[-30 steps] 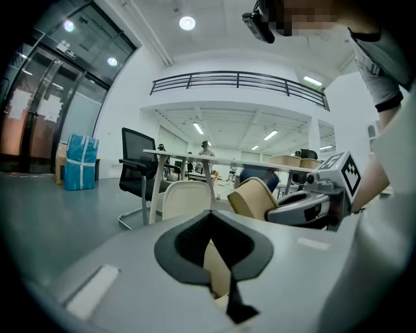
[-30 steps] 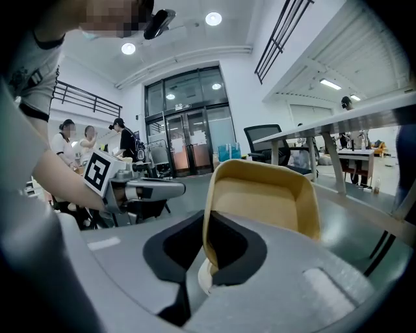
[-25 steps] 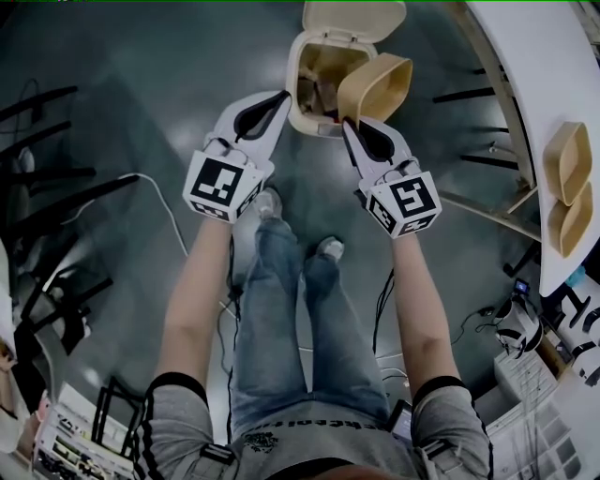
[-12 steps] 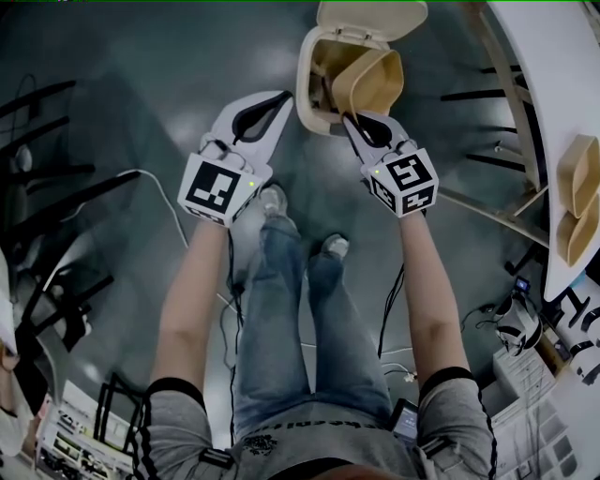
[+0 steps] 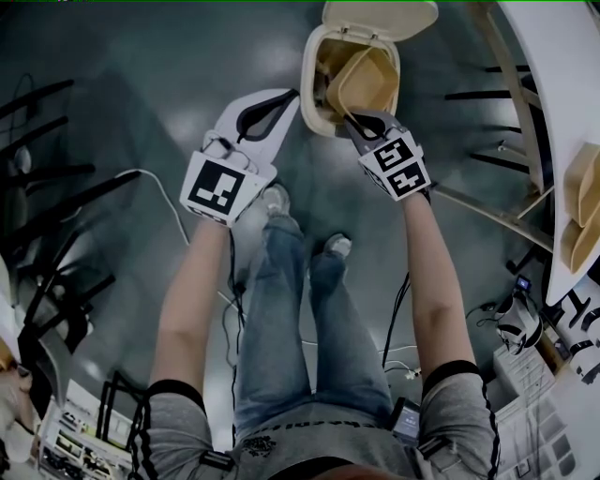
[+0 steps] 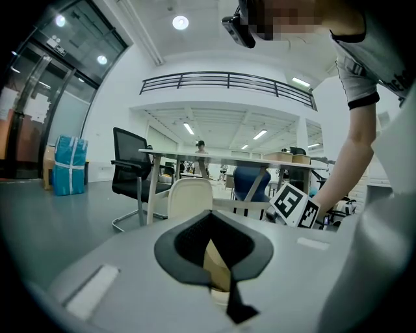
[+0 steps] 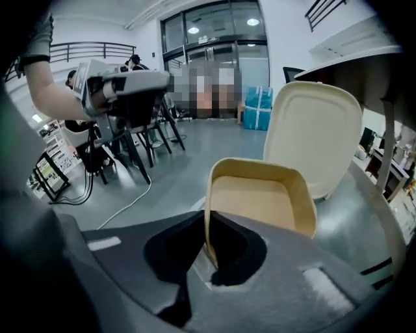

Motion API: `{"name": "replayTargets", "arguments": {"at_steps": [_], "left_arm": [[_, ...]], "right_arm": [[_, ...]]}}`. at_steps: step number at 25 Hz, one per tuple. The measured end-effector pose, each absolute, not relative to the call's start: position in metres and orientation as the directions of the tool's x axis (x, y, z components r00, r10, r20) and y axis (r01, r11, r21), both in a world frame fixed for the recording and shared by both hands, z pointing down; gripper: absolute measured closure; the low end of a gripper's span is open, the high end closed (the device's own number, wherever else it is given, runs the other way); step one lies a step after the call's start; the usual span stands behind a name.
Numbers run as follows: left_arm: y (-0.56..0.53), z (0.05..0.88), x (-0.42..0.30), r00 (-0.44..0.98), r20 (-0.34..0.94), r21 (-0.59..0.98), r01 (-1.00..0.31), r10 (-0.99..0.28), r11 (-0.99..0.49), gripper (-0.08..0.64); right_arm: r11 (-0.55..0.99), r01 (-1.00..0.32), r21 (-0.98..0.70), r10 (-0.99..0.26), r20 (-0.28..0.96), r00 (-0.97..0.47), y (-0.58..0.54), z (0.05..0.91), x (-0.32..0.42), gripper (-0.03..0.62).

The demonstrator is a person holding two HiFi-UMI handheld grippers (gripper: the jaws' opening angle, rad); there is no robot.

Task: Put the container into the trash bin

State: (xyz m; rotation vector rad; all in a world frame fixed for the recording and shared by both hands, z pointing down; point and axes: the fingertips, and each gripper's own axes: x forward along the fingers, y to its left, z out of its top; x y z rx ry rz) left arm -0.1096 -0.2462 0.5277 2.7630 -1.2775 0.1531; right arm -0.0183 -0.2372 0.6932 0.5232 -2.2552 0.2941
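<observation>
The trash bin [image 5: 313, 75] stands on the floor [image 5: 141, 84] with its lid [image 5: 380, 17] swung up and back. The tan container [image 5: 364, 80] sits tilted in the bin's open mouth, within the rim. The right hand-held gripper [image 5: 354, 118] reaches to the near edge of the bin's mouth, and its jaws are clamped on the container's near wall. In the right gripper view that thin wall [image 7: 207, 214] runs down between the dark pads, with the container's hollow facing up and the raised lid [image 7: 318, 130] just behind it.

The left hand-held gripper [image 5: 289, 96] meets the bin's left rim. In the left gripper view its jaws are closed on a tan edge [image 6: 218, 266] that matches the bin's rim, and the lid [image 6: 190, 198] rises just beyond.

To the right of the bin, well apart from it, a white bench [image 5: 553, 75] carries two more tan containers [image 5: 586, 220]. The person's feet [image 5: 272, 200] are on the floor on the near side of the bin.
</observation>
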Motion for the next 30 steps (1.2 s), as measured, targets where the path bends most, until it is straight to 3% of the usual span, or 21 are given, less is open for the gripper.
{"name": "replayTargets", "arguments": {"at_steps": [10,16,18,20,23,27,30], "left_arm": [[-0.250,0.539,-0.121,0.643,0.153,0.044,-0.763,-0.751,-0.645,0.545],[-0.250,0.544,-0.132,0.633,0.165,0.050,-0.771,-0.757,-0.634,0.545],[-0.250,0.544,-0.136,0.629,0.164,0.052,-0.775,-0.760,-0.630,0.545],[-0.250,0.546,-0.138,0.625,0.166,0.055,-0.778,-0.762,-0.626,0.545],[-0.247,0.548,-0.140,0.626,0.171,0.056,-0.777,-0.761,-0.627,0.545],[-0.246,0.548,-0.142,0.620,0.167,0.062,-0.783,-0.767,-0.619,0.545],[-0.245,0.544,-0.139,0.619,0.163,0.059,-0.784,-0.768,-0.619,0.545]], "right_arm": [[0.933,-0.360,0.023,-0.186,0.886,-0.425,-0.237,0.742,-0.009,0.579],[0.932,-0.352,0.087,-0.216,0.913,-0.346,-0.249,0.753,-0.004,0.578],[0.918,-0.371,0.140,-0.261,0.917,-0.301,-0.259,0.757,-0.001,0.561],[0.907,-0.390,0.159,-0.277,0.923,-0.266,-0.263,0.761,0.002,0.493],[0.906,-0.399,0.144,-0.264,0.927,-0.264,-0.258,0.763,0.001,0.482],[0.901,-0.421,0.108,-0.257,0.913,-0.316,-0.248,0.757,-0.007,0.496],[0.861,-0.502,0.089,-0.306,0.878,-0.369,-0.249,0.741,-0.008,0.565]]}}
